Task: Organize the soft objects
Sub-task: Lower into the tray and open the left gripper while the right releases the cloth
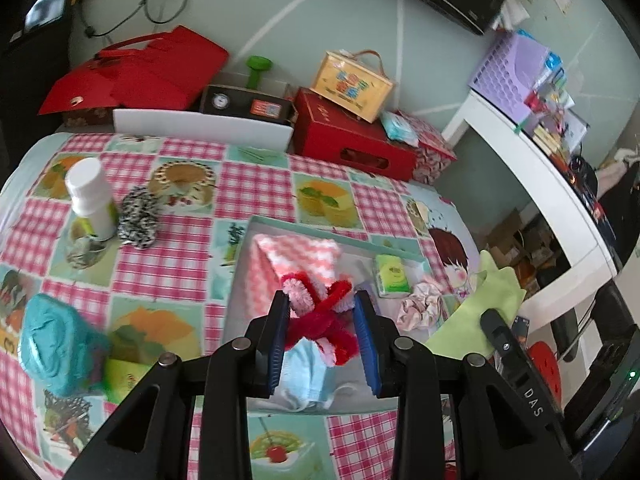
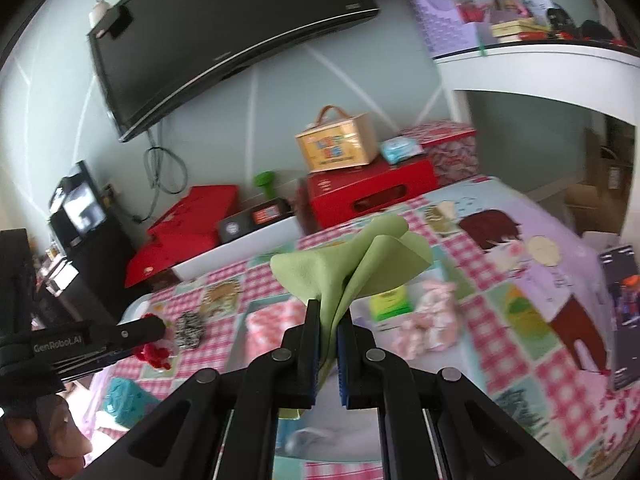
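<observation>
left fingers (image 1: 322, 316) grip red-pink chenille toy (image 1: 320, 320) | right fingers (image 2: 329, 320) pinch green cloth (image 2: 352, 268)

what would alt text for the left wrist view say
The left tongs grip a red and pink fuzzy pipe-cleaner bundle above a shallow box holding a pink chevron cloth and a light blue cloth, on a pink checked tablecloth. The right tongs hold a green cloth to the right.
</observation>
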The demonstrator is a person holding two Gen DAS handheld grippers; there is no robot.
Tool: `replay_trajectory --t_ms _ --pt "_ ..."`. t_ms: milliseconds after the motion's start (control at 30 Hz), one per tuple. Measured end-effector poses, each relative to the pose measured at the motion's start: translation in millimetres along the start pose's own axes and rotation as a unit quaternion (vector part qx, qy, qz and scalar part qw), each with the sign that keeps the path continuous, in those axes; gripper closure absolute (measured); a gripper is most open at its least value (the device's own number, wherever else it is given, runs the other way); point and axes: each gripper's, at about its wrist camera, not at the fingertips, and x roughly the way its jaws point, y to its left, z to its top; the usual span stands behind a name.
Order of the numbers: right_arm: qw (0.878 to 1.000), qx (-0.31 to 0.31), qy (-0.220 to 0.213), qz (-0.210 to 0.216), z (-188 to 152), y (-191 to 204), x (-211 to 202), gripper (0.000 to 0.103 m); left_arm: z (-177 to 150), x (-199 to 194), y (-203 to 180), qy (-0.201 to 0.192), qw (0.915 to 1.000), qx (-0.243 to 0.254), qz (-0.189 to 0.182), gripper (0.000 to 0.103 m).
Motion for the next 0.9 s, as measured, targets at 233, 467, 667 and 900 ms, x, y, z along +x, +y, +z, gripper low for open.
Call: replay_trajectory --t_ms 233,467,667,900 --pt "0.999 -0.003 0.002 -0.045 1.3 -17.8 3.0 0.095 1.5 31.7 -23.5 0.027 0.9994 0.022 -0.004 0.07" --pt "0.997 -0.013 0.016 -0.077 -1.1 -24.6 13.1 0.095 -0.2 58.9 -43.5 0.044 0.9981 0.041 -0.017 0.07" --pt "0.995 -0.022 0.044 -0.09 -7.4 -27.1 27.4 0.095 -14.5 83.7 -46.2 0.076 0.9953 0.057 -0.019 0.07" --pt "0.991 -0.041 0.081 -0.098 -18.7 -22.9 46.1 0.095 -29.4 103.5 -45.3 0.107 0.9916 0.072 -0.014 0.07"
